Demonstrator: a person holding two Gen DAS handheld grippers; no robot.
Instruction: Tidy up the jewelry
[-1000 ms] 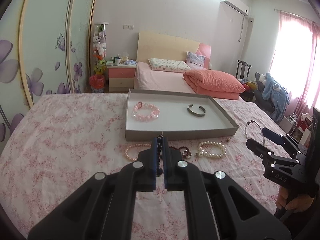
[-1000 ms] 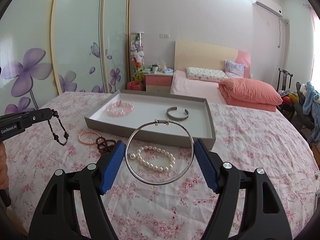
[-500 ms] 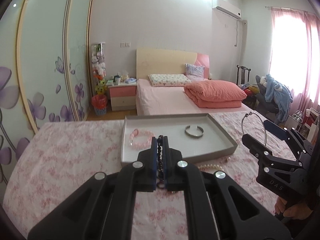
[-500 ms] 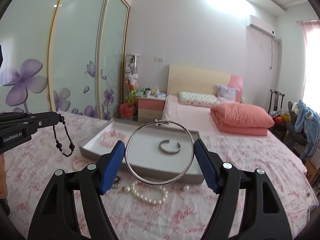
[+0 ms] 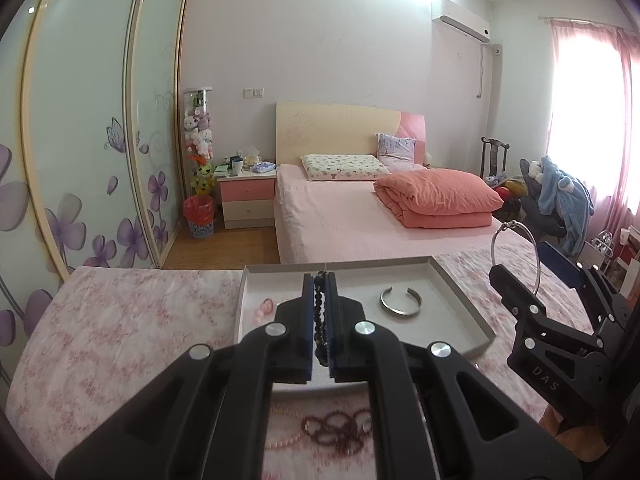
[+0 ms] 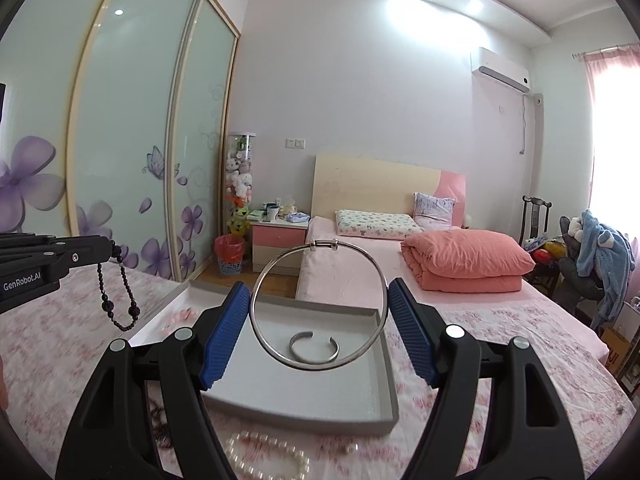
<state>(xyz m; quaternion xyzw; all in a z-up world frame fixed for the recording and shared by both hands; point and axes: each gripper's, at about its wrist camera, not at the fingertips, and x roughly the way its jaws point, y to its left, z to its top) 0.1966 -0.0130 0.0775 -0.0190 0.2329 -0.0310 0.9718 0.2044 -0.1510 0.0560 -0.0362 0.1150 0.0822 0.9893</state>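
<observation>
My left gripper is shut on a black bead bracelet, which hangs from it over the left part of the grey tray in the right wrist view. My right gripper is shut on a large silver bangle, held above the tray; the bangle also shows in the left wrist view. A silver cuff and a pink bead bracelet lie in the tray.
A white pearl bracelet, a dark red bead bracelet and a pink pearl bracelet lie on the floral cloth in front of the tray. A bed stands beyond.
Both grippers have risen and moved forward over the tray, each still holding its piece. The loose bracelets on the cloth now lie below and behind the fingertips.
</observation>
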